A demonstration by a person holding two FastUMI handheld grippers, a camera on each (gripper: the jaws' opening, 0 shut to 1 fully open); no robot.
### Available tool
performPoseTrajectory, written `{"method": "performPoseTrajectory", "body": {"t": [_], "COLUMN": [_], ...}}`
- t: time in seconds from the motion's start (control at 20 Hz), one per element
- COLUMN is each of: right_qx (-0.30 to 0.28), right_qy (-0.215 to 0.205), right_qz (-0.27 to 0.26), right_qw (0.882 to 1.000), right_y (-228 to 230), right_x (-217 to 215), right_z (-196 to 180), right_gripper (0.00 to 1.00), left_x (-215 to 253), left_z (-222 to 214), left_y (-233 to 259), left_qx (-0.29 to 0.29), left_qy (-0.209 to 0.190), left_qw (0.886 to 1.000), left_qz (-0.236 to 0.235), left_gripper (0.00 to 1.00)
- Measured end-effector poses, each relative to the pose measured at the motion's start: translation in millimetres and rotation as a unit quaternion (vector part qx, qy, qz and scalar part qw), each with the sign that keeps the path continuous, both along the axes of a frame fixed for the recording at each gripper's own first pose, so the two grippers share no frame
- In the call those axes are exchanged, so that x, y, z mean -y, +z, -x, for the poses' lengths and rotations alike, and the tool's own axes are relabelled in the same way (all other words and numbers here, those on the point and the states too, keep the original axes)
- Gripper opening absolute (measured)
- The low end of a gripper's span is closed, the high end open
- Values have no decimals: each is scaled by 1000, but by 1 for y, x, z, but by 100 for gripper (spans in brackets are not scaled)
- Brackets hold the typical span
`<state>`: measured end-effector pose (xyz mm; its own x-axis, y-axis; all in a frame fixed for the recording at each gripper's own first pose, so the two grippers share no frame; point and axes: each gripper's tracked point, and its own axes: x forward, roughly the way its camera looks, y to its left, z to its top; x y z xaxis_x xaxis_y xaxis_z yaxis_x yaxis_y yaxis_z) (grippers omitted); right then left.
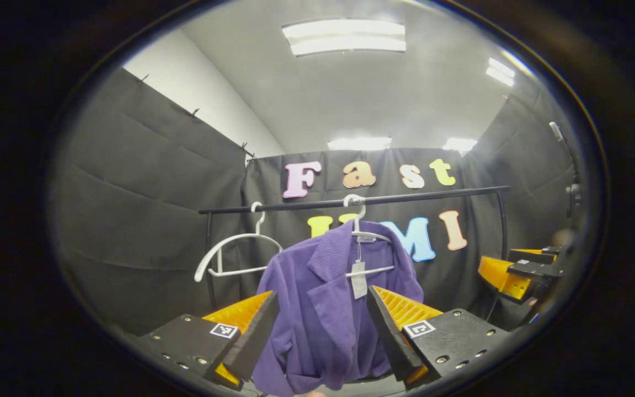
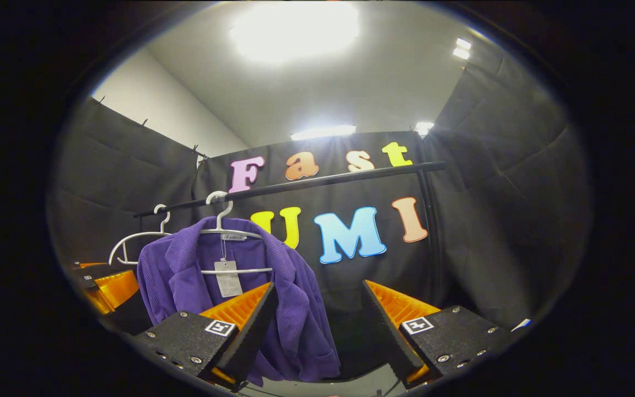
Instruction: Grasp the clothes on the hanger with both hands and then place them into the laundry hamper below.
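Two hangers (image 1: 235,251) — purple jacket (image 1: 323,309), rail (image 1: 350,201)

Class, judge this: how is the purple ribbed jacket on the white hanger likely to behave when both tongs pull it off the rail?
The purple ribbed jacket hangs in soft folds, so it will probably sag limply between grips. Its ribbed knit looks easy to pinch, not slippery. The thin white hanger only hooks over the black rail, so it may swing or lift off.
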<state>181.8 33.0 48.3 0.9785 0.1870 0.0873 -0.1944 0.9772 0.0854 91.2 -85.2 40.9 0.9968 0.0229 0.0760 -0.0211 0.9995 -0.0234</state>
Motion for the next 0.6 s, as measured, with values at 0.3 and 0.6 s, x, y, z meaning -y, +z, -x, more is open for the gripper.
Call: {"method": "performPoseTrajectory", "body": {"t": [0.3,0.6], "right_qx": [-8,-13], "right_qy": [37,91], "right_qz": [0,5], "right_qw": [999,996], "right_y": [-8,-25], "right_x": [-17,-52], "right_z": [-49,-93], "right_gripper": [94,94], "left_x": [20,13], "left_z": [-56,-103], "left_y": [-24,-56], "left_qx": [-11,-36], "left_qy": [16,59], "left_qw": [1000,998], "left_qz": [-6,-13], "left_gripper": [96,95]}}
